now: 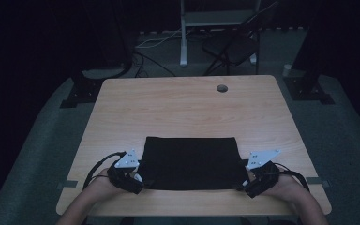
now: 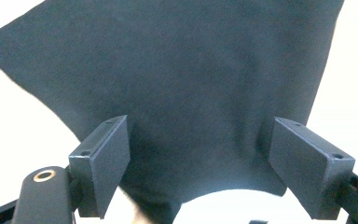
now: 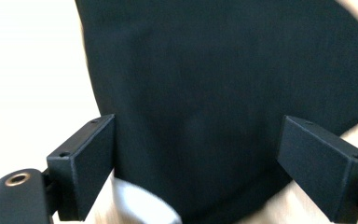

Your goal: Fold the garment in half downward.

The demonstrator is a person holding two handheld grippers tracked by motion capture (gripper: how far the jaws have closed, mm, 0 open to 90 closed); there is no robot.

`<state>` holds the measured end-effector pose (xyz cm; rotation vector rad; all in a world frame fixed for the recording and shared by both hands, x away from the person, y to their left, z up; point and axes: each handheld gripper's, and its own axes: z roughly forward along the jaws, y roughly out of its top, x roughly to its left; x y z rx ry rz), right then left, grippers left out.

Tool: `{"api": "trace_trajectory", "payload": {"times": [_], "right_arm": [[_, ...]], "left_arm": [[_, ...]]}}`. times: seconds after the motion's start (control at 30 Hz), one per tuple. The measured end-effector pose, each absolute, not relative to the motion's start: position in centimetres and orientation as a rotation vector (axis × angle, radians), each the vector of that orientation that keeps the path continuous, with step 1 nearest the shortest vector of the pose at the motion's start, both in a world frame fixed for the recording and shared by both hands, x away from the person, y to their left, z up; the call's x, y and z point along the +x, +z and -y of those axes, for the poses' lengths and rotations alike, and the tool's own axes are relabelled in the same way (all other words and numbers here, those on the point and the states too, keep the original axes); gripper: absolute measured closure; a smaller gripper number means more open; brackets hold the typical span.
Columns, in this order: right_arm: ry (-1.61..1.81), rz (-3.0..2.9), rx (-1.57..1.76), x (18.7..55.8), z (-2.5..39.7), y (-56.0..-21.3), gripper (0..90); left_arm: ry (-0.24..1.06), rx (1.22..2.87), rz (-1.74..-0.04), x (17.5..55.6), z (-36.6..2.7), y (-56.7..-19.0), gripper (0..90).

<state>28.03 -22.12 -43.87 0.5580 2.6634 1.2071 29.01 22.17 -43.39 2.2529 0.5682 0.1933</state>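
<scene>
Black cloth (image 1: 191,162) lies flat on the near part of the wooden counter (image 1: 187,110), folded to a rectangle, long side across, near edge a little in from the counter's front edge. Left gripper (image 1: 138,180) sits at the cloth's near left corner, held in the person's left hand (image 1: 104,185); right gripper (image 1: 244,183) at the near right corner, held in the right hand (image 1: 282,185). Both forearms come in from the bottom of the high view. Grey three-cornered plates on top of each gripper, cables looping back toward the wrists.

Left gripper view: jaws stand wide apart, cloth (image 2: 177,93) spread between and beyond them, its near edge curving just ahead of the jaw roots, nothing pinched. Pale counter (image 2: 9,135) shows at both sides. Right gripper view: jaws also wide, cloth (image 3: 223,93) between them and running on ahead, a bit blurred; a small pale object (image 3: 140,205) low between the jaws, cannot tell what it is. Light counter (image 3: 32,70) at left.

Farther back, the counter is bare wood with a round cable hole (image 1: 222,88) near the far edge, right of centre. Beyond the counter: dark floor, a folding chair (image 1: 232,47), a white stand leg (image 1: 183,33), and loose cables (image 1: 154,42) on the floor. Black frame feet (image 1: 82,91) stand at the counter's far corners.
</scene>
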Motion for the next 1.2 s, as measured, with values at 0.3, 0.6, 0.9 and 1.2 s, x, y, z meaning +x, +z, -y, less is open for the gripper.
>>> {"api": "trace_trajectory", "payload": {"times": [0.3, 0.6, 0.9, 1.2], "right_arm": [[1.199, -2.654, 0.631, 30.1, 20.8, -44.2, 3.7], [1.141, -2.681, 0.609, 30.8, 20.7, -44.7, 1.3], [1.158, -2.667, 0.644, 32.2, 21.0, -44.7, 0.5], [1.152, -2.666, 0.645, 31.5, 20.5, -44.8, 0.4]], "left_arm": [[0.242, 2.297, -0.524, 29.0, -21.5, -43.8, 21.1], [0.248, 2.291, -0.530, 29.9, -21.5, -44.1, 12.0], [0.242, 2.281, -0.558, 31.7, -21.2, -44.0, 12.0], [0.254, 2.267, -0.584, 32.6, -21.0, -44.1, 12.0]]}}
